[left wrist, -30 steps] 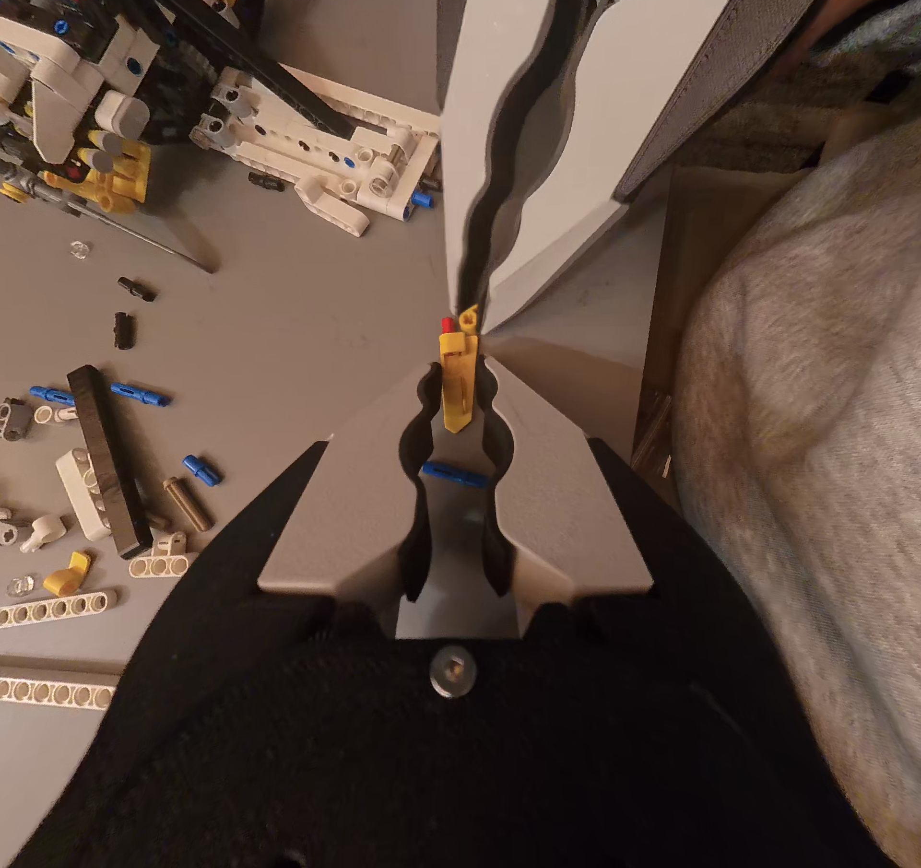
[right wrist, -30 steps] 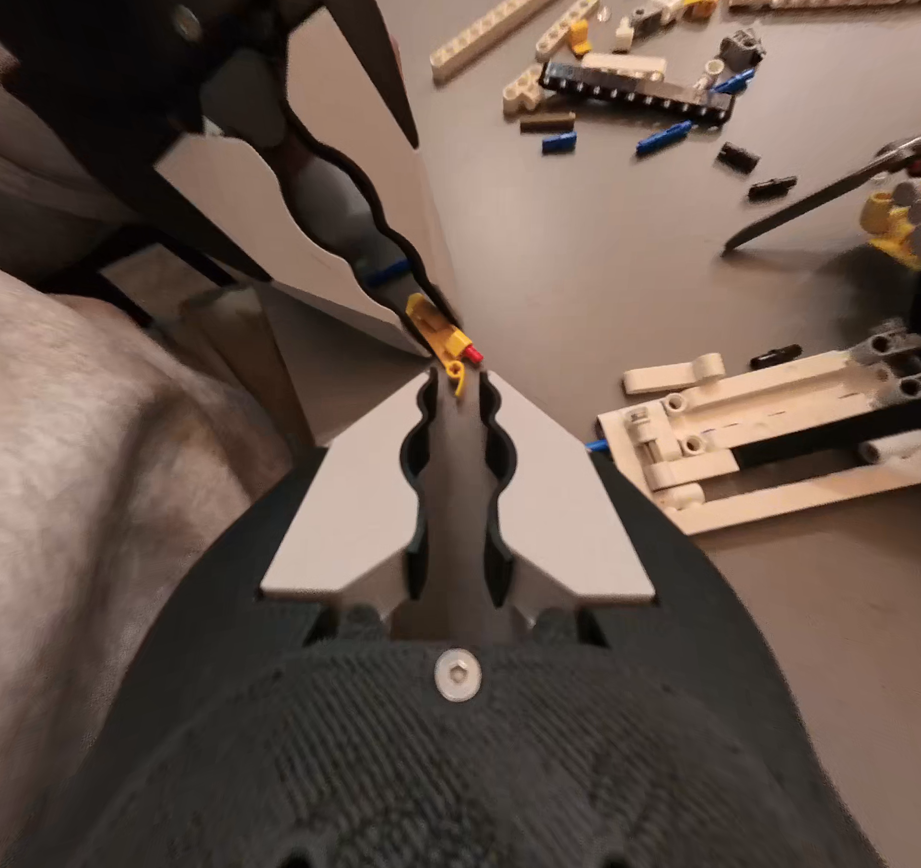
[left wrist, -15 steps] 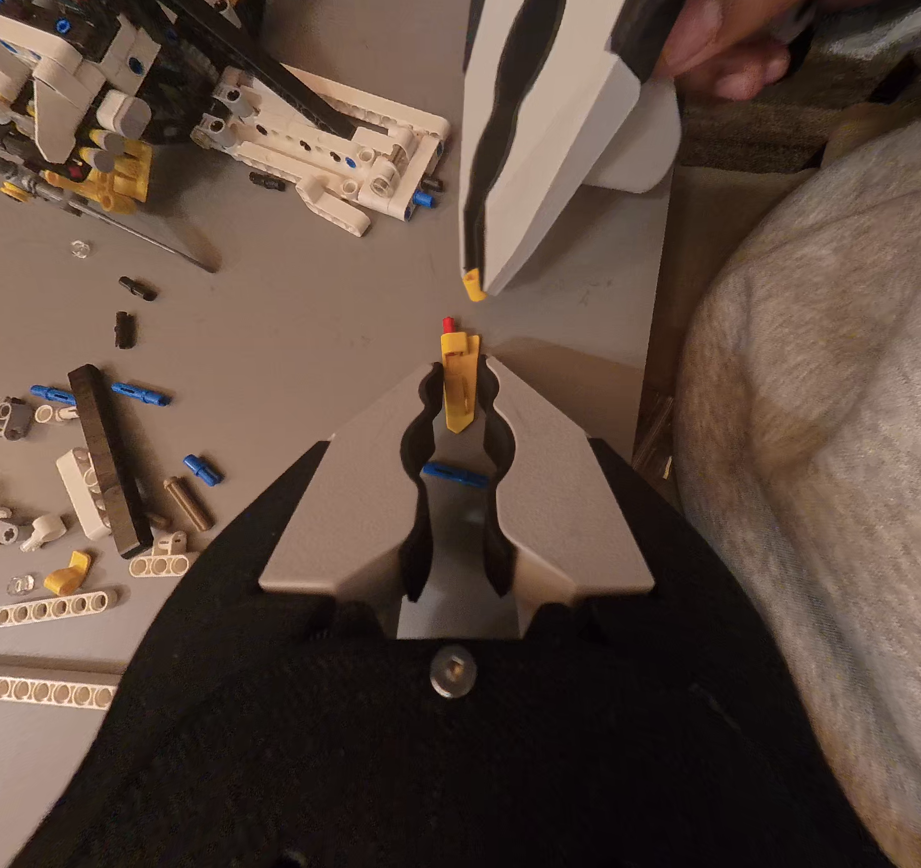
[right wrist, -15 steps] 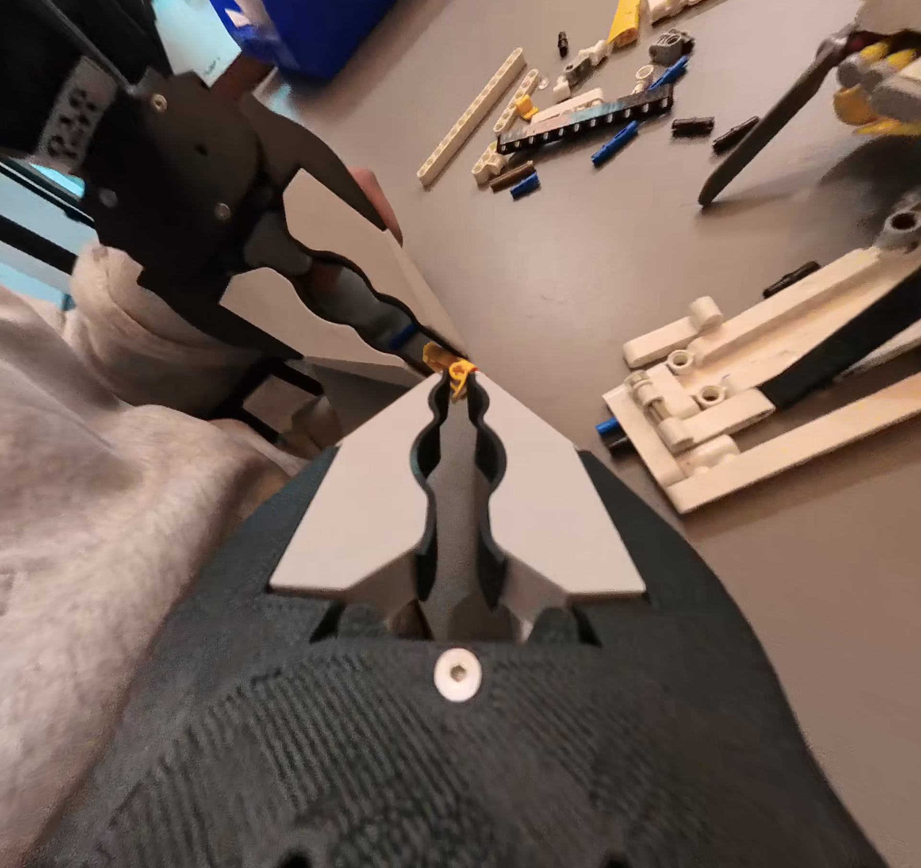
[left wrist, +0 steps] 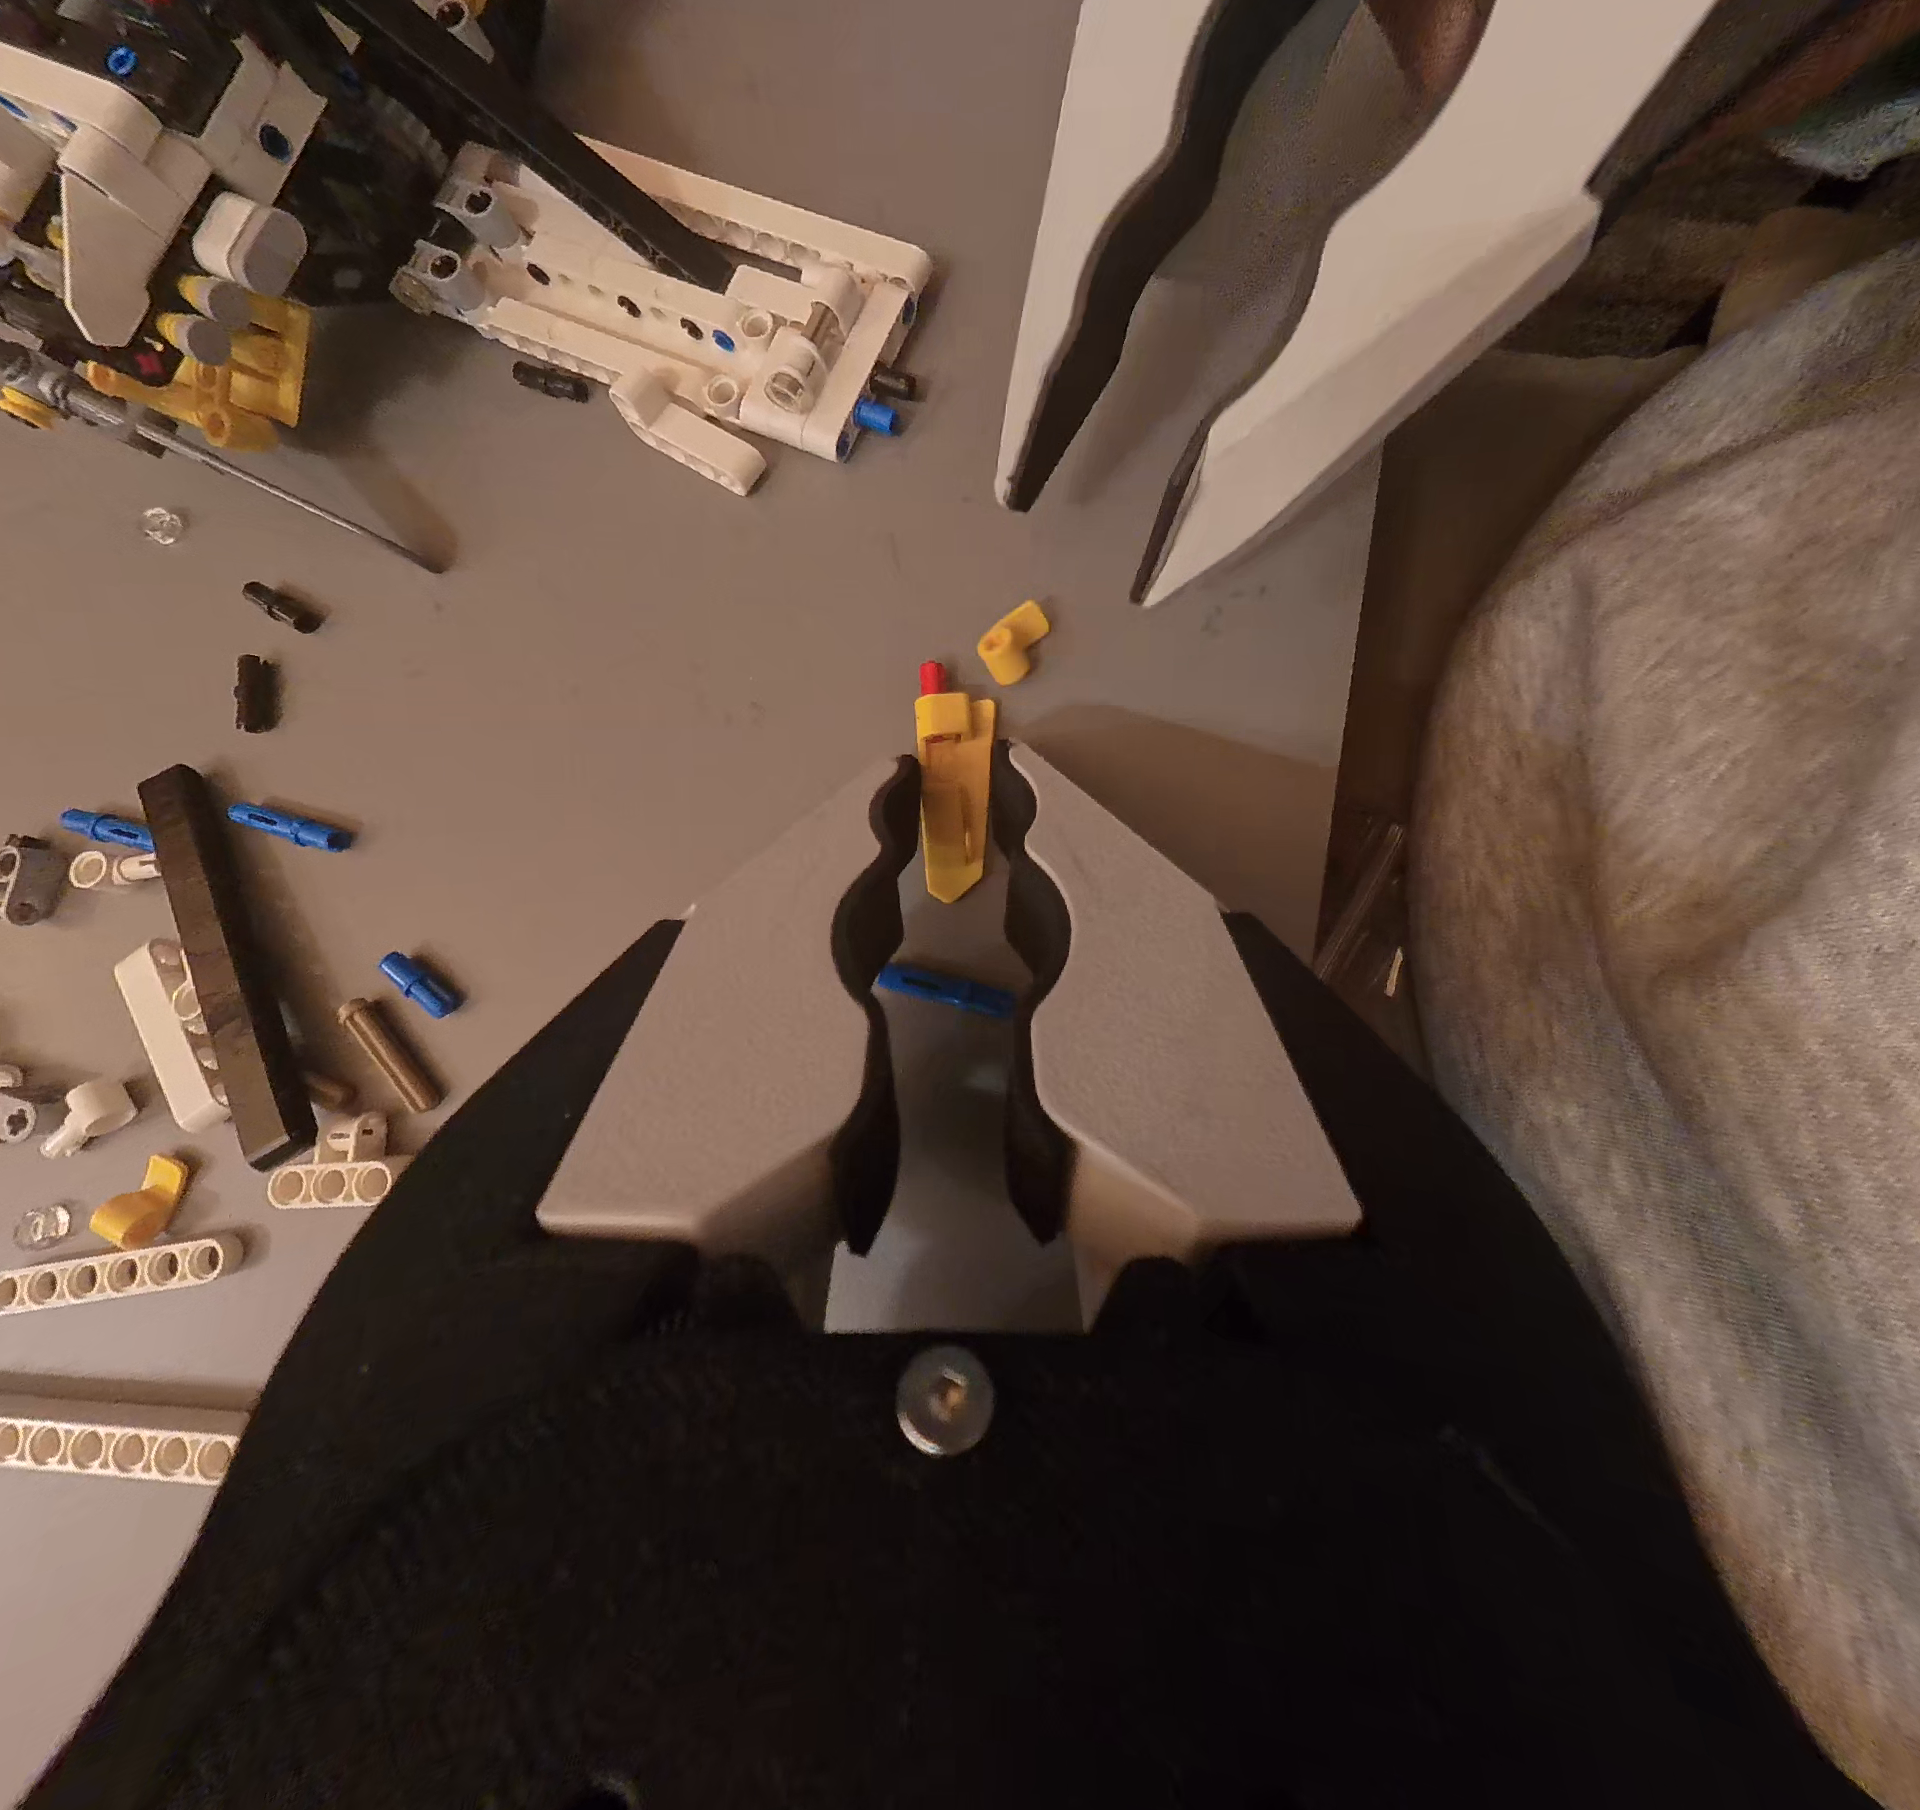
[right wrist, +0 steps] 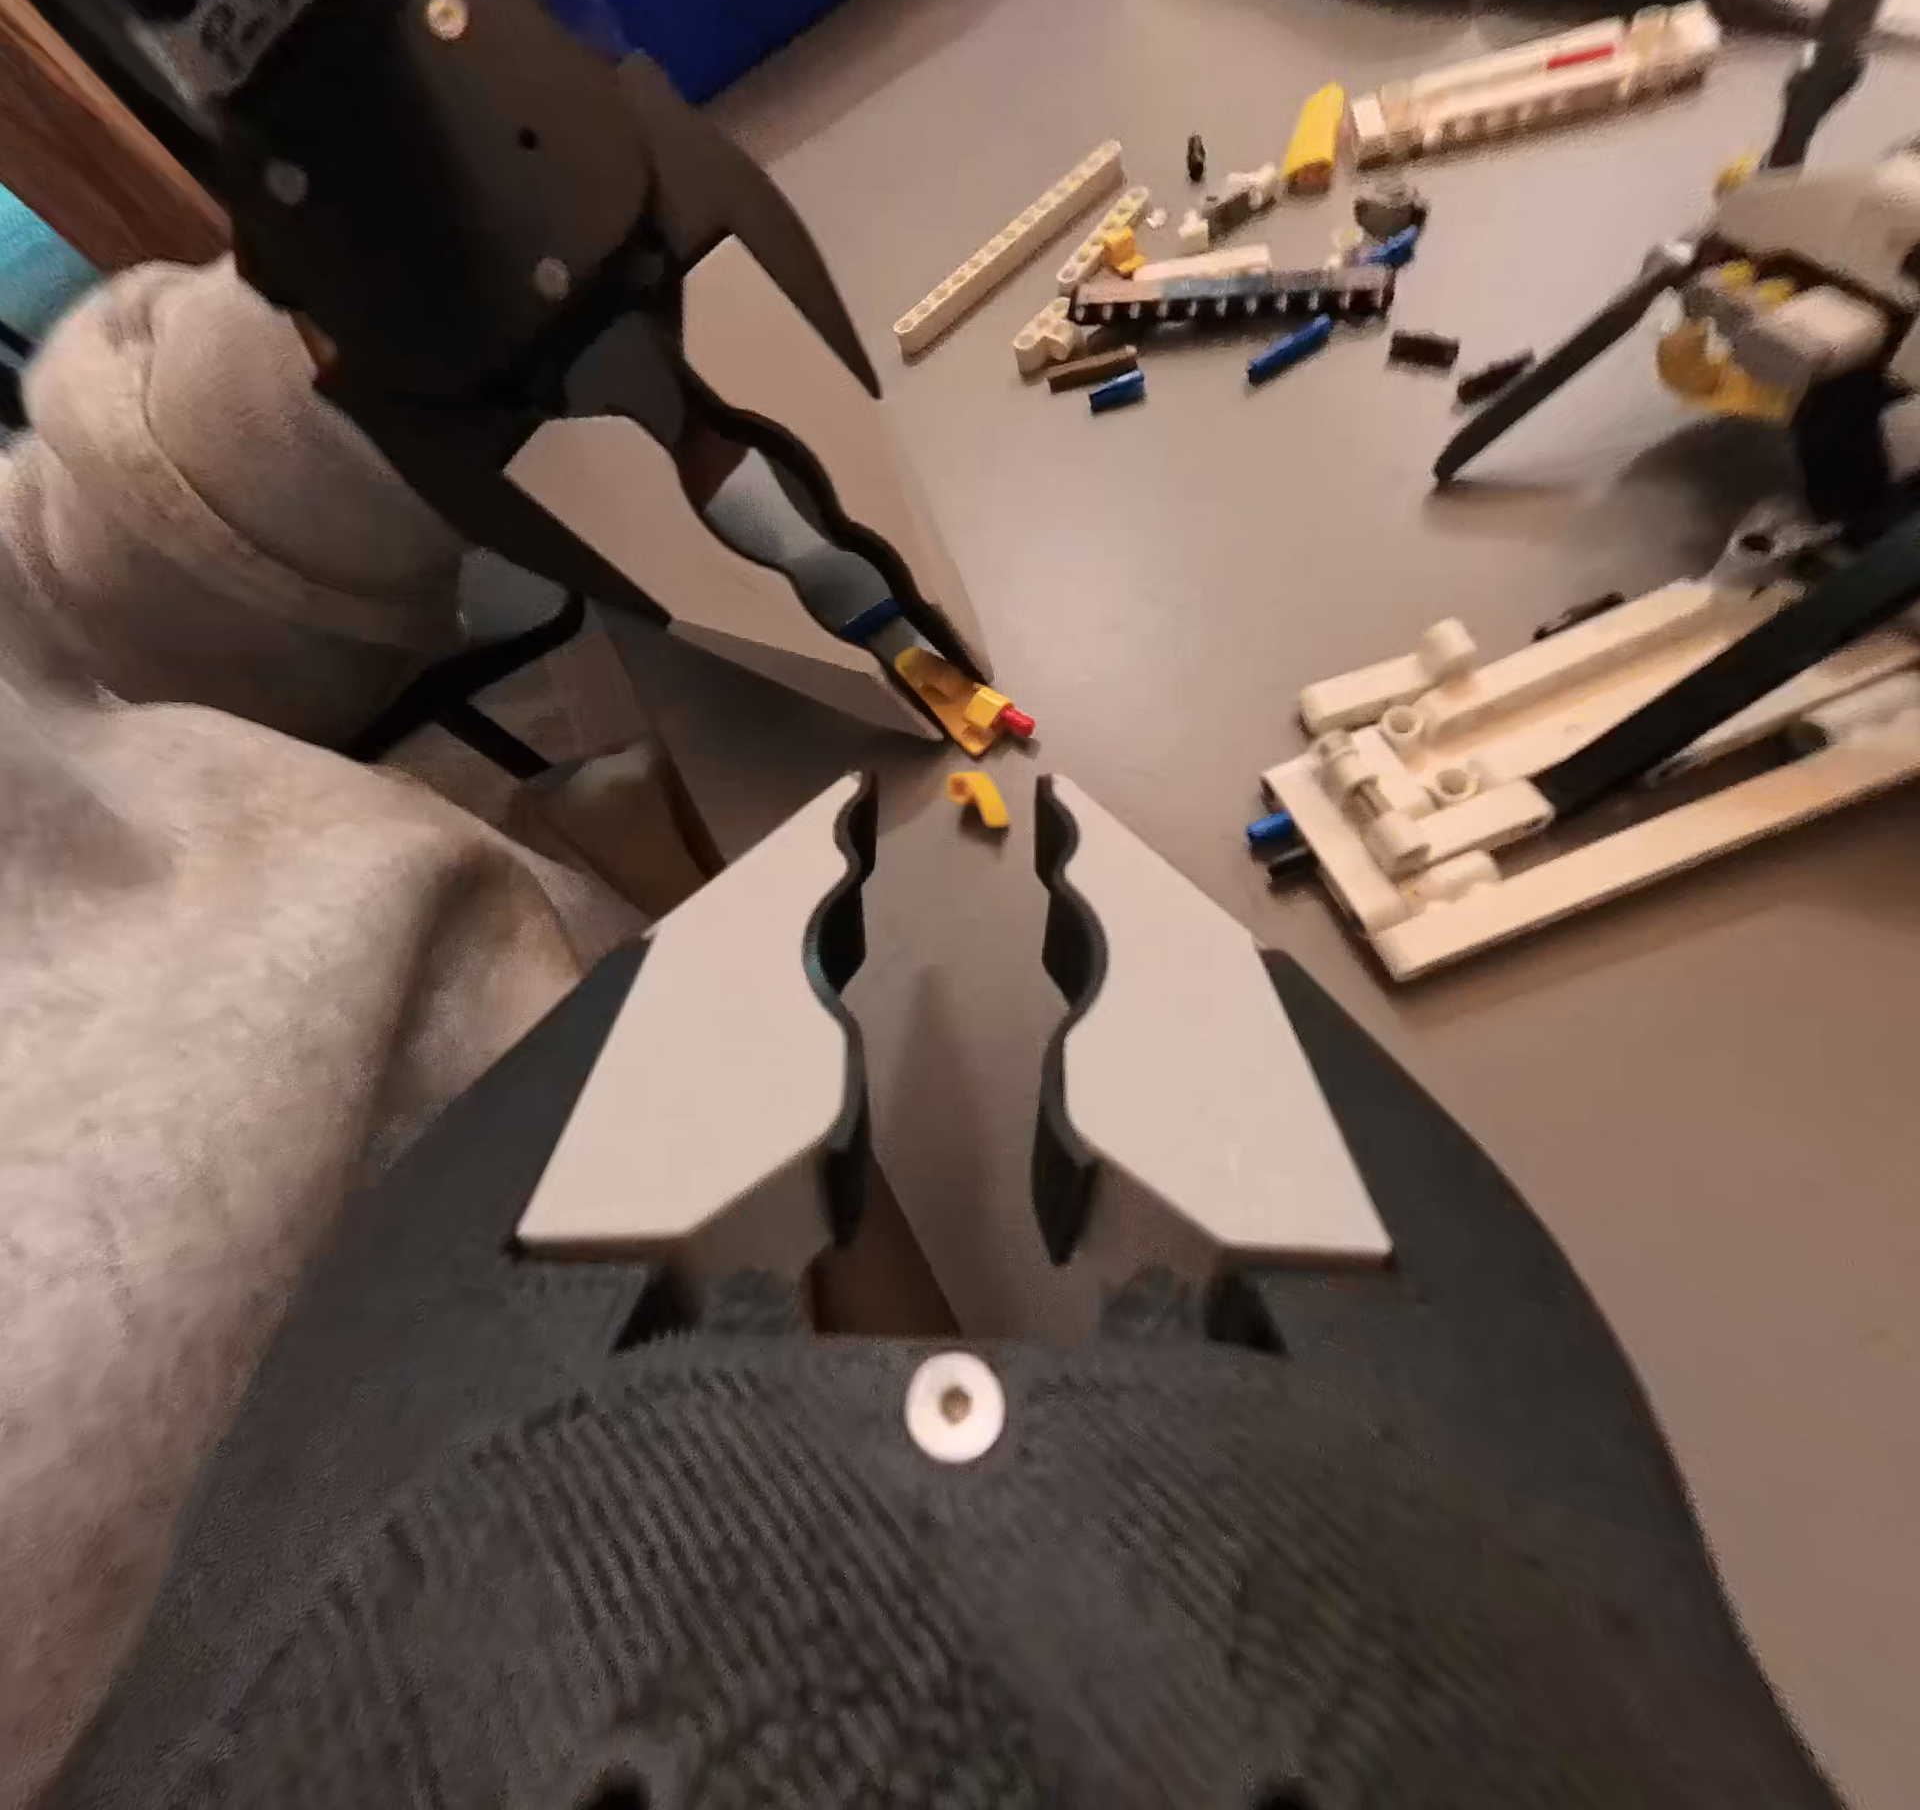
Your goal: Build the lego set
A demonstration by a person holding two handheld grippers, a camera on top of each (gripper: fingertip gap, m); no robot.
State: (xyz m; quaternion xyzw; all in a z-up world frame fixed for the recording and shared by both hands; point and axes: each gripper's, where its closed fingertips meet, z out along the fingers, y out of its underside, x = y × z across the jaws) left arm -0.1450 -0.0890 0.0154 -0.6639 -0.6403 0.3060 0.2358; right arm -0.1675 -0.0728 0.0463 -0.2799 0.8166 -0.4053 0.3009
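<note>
Your left hand-held gripper (left wrist: 953, 758) pinched yellow lego piece (left wrist: 951, 804) with red pin (left wrist: 932, 675) at tip, above grey table (left wrist: 644, 617). Your right hand-held gripper (right wrist: 951, 794) stood spread, empty. Small yellow connector (right wrist: 977, 796) lay on table between its fingertips, just beside held piece.

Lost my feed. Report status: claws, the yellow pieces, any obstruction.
Left claw shut on yellow panel piece, red pin at its tip. Right claw open, empty. Small yellow connector loose on table. Nothing between them.
</note>
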